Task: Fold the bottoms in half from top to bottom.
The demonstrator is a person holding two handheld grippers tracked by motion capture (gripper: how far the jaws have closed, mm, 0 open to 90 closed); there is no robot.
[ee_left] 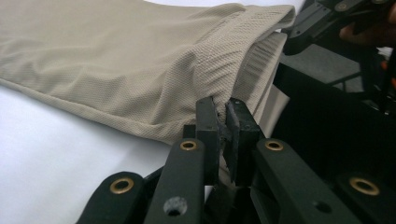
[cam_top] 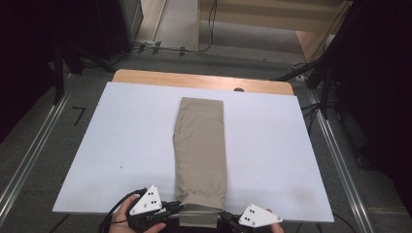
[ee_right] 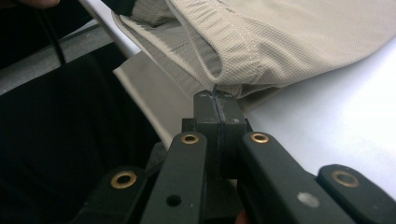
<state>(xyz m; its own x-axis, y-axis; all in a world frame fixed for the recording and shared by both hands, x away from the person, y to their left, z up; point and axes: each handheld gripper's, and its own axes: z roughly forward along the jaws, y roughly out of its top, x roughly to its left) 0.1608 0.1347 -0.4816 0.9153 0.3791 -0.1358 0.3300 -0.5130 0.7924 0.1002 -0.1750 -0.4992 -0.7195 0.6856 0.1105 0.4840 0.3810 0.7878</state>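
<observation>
beige trousers (cam_top: 200, 155) pinched by both closed tongs (ee_left: 223, 122) (ee_right: 216, 108).

Overhead, plus two close claw-level views.

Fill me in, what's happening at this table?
A person holds a gripper in each hand at the near edge of the white table. A folded beige garment lies lengthwise down the middle, its near end overhanging the edge. The left gripper and right gripper are each shut on that near end, one at each corner. The rest lies flat.
</observation>
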